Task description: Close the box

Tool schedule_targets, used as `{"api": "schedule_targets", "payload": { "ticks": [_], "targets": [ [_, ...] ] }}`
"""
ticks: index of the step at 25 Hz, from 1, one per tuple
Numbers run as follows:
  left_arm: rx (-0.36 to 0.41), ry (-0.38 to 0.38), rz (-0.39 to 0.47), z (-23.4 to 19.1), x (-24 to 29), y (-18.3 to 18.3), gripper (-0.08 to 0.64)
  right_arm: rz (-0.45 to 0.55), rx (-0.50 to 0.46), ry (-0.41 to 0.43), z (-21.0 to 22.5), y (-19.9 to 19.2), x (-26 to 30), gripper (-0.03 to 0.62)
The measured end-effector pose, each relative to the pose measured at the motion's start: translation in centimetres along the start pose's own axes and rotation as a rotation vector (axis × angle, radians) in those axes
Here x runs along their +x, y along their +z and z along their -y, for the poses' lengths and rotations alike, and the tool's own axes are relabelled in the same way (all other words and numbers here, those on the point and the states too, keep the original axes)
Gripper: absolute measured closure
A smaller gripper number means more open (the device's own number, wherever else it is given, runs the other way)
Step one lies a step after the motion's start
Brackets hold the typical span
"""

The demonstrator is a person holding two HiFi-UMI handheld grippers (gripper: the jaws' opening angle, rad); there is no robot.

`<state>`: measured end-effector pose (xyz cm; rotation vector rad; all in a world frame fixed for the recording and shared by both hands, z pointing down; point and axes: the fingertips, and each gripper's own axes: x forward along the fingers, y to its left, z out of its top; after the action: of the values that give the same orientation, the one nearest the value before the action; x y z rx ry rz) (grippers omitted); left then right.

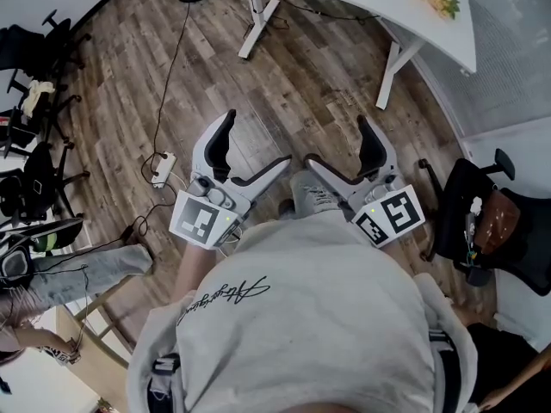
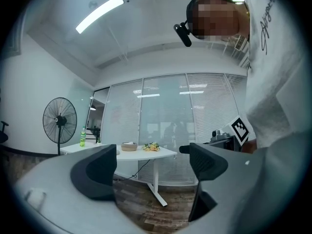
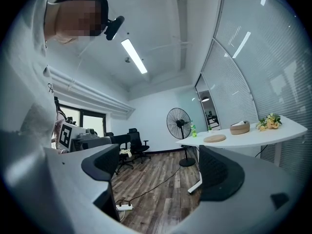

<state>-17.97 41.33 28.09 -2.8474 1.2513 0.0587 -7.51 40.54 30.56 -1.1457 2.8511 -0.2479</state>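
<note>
box: I find no box in any of the three views, so I cannot tell where it stands or whether its flaps are up or down.
progress: in my judgement nothing of the closing shows as done. All of it is left, and first the box must come into sight.
left gripper: it is held level just in front of the person's shirt, with the jaws wide apart and nothing between them. Through the gap I see only the wooden floor and a far white table.
right gripper: it is just beside the left one, and its jaws are also wide and empty.
head view alone: it shows both grippers together, close to the body with the tips pointing away. A power strip lies on the floor to the left, and a black chair with something brown on it stands to the right.
left gripper view alone: it shows a glass wall with blinds behind the table, a standing fan at the far left, a green bottle, and flowers on the table top.
right gripper view alone: it shows a group of office chairs at the far side of the room, and a round wooden board and a small basket on the table at the right.
</note>
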Motion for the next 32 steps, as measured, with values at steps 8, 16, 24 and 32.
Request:
{"api": "schedule_targets", "payload": {
  "ticks": [8, 16, 24, 32],
  "targets": [
    [0.010, 0.015, 0.009, -1.9, 2.0, -0.1, 0.107, 0.013, -0.009, 0.008, 2.5, 0.6, 2.1, 0.095],
    [0.017, 0.030, 0.017, -4.7, 5.4, 0.1, 0.107, 0.036, -0.055, -0.021, 7.2, 2.7, 4.4, 0.096],
    [0.023, 0.023, 0.008, -7.1, 8.6, 0.2, 0.107, 0.037, -0.057, -0.029, 10.4, 3.6, 6.8, 0.095],
    [0.033, 0.045, 0.004, -9.8, 11.6, 0.5, 0.107, 0.040, -0.057, -0.019, 13.6, 4.8, 9.1, 0.097]
  ]
}}
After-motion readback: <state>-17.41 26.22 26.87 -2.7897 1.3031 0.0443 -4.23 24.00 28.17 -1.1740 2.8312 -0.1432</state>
